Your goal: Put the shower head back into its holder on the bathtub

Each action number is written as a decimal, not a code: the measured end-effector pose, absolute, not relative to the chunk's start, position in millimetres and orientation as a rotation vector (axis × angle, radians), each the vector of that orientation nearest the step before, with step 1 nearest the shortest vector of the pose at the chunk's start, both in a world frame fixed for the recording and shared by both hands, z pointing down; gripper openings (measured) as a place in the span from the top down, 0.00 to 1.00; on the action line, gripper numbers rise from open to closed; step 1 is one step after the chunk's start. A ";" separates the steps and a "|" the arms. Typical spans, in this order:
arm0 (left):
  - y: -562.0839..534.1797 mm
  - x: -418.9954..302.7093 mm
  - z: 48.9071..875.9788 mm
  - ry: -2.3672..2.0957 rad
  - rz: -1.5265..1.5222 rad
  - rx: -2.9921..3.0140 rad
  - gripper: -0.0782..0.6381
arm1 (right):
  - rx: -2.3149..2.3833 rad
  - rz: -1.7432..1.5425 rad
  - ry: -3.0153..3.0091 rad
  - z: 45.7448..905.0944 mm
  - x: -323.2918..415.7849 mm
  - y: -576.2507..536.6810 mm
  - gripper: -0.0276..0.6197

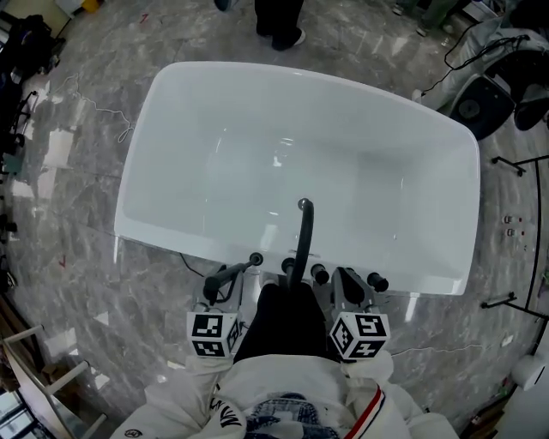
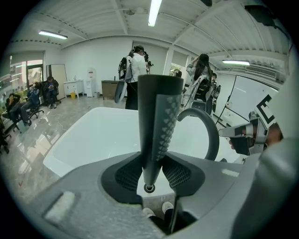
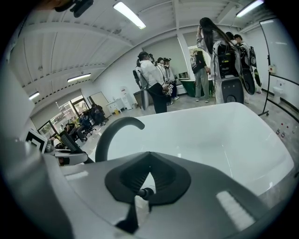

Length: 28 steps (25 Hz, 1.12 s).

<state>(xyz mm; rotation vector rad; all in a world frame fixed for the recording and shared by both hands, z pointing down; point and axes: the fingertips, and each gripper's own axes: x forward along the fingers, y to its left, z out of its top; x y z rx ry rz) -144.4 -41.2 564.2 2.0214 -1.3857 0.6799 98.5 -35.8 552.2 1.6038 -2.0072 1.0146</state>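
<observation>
My left tongs (image 2: 150, 172) are clamped on the dark grey, tapered shower head (image 2: 156, 116), which stands upright between the 2 pads at the near rim of the glossy white bathtub (image 1: 163, 120), just left of the black curved spout (image 1: 303, 236). My right tongs (image 3: 149, 161) are pressed together on nothing. The tub sits on a grey marbled floor (image 1: 81, 214) in a white room; people (image 2: 135, 70) stand beyond its far end under ceiling strip lights (image 2: 154, 11).

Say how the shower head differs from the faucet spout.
The shower head is straight and tapered; the faucet spout curves in an arch. The shower head has a triangle-patterned face; the spout is smooth. The left gripper holds the shower head; nothing holds the spout. Both are dark.
</observation>
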 end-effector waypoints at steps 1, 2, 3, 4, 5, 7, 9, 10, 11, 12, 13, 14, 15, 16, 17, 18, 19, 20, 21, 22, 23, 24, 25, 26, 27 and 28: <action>-39.9 -145.0 565.1 -1.388 0.681 2.022 0.69 | 1.598 1.017 -2.006 555.1 97.9 -33.4 0.95; -39.6 -145.1 565.7 -1.392 0.682 2.025 0.69 | 1.595 1.018 -2.005 557.4 98.1 -31.8 0.95; -40.0 -143.9 566.0 -1.395 0.683 2.030 0.69 | 1.594 1.019 -2.003 559.5 99.3 -30.8 0.95; -40.6 -141.6 566.3 -1.396 0.683 2.034 0.69 | 1.595 1.021 -2.000 561.5 101.1 -30.1 0.95; -40.8 -139.0 566.6 -1.396 0.683 2.038 0.69 | 1.597 1.024 -1.997 563.9 102.9 -29.2 0.95; -41.1 -135.3 568.5 -1.396 0.685 2.048 0.69 | 1.609 1.028 -1.990 569.5 105.4 -27.2 0.95; -42.5 -133.1 571.3 -1.395 0.688 2.060 0.70 | 1.628 1.029 -1.985 575.3 107.3 -25.8 0.95; -43.6 -132.5 571.9 -1.395 0.688 2.065 0.69 | 1.635 1.030 -1.985 577.8 107.8 -25.9 0.95; -45.2 -132.5 572.0 -1.398 0.687 2.067 0.69 | 1.640 1.031 -1.986 580.0 108.1 -26.7 0.95; -47.1 -133.0 571.6 -1.404 0.687 2.068 0.69 | 1.644 1.033 -1.987 582.1 108.2 -27.8 0.95; -48.6 -133.9 571.2 -1.411 0.689 2.068 0.69 | 1.647 1.036 -1.987 584.1 108.0 -28.5 0.95; -48.9 -134.7 571.7 -1.415 0.693 2.067 0.70 | 1.650 1.038 -1.987 585.7 107.7 -28.6 0.95; -48.4 -135.0 573.4 -1.415 0.696 2.066 0.69 | 1.650 1.036 -1.987 587.1 107.8 -28.8 0.95; -48.0 -134.5 575.6 -1.416 0.697 2.065 0.69 | 1.648 1.029 -1.988 588.1 108.3 -29.5 0.95; -48.1 -133.5 577.6 -1.417 0.695 2.061 0.69 | 1.643 1.018 -1.990 588.8 109.2 -30.8 0.95; -48.2 -132.2 579.5 -1.419 0.692 2.057 0.69 | 1.638 1.006 -1.993 589.3 110.1 -32.3 0.95; -48.0 -130.8 581.8 -1.420 0.689 2.053 0.69 | 1.636 0.997 -1.997 589.7 111.1 -34.1 0.95; -47.4 -129.6 584.7 -1.419 0.685 2.049 0.69 | 1.636 0.990 -2.001 590.2 111.8 -36.1 0.95; -46.6 -128.5 588.2 -1.416 0.682 2.047 0.69 | 1.636 0.985 -2.006 591.1 112.1 -38.3 0.95; -46.2 -127.7 591.4 -1.415 0.679 2.046 0.70 | 1.636 0.983 -2.009 592.2 112.1 -40.2 0.95; -46.3 -127.0 594.2 -1.415 0.679 2.046 0.69 | 1.636 0.981 -2.012 593.5 111.6 -41.8 0.95; -46.6 -126.4 597.0 -1.414 0.679 2.046 0.69 | 1.635 0.980 -2.014 595.1 111.0 -43.1 0.95; -47.0 -126.1 599.9 -1.414 0.680 2.045 0.69 | 1.633 0.979 -2.015 596.8 110.2 -44.0 0.95; -47.5 -126.0 603.1 -1.414 0.681 2.042 0.69 | 1.630 0.978 -2.016 598.7 109.4 -44.6 0.95; -48.1 -125.9 606.3 -1.415 0.683 2.040 0.69 | 1.626 0.977 -2.017 600.8 108.7 -45.0 0.95; -48.8 -125.6 609.2 -1.417 0.684 2.039 0.69 | 1.622 0.977 -2.017 602.9 108.2 -45.3 0.95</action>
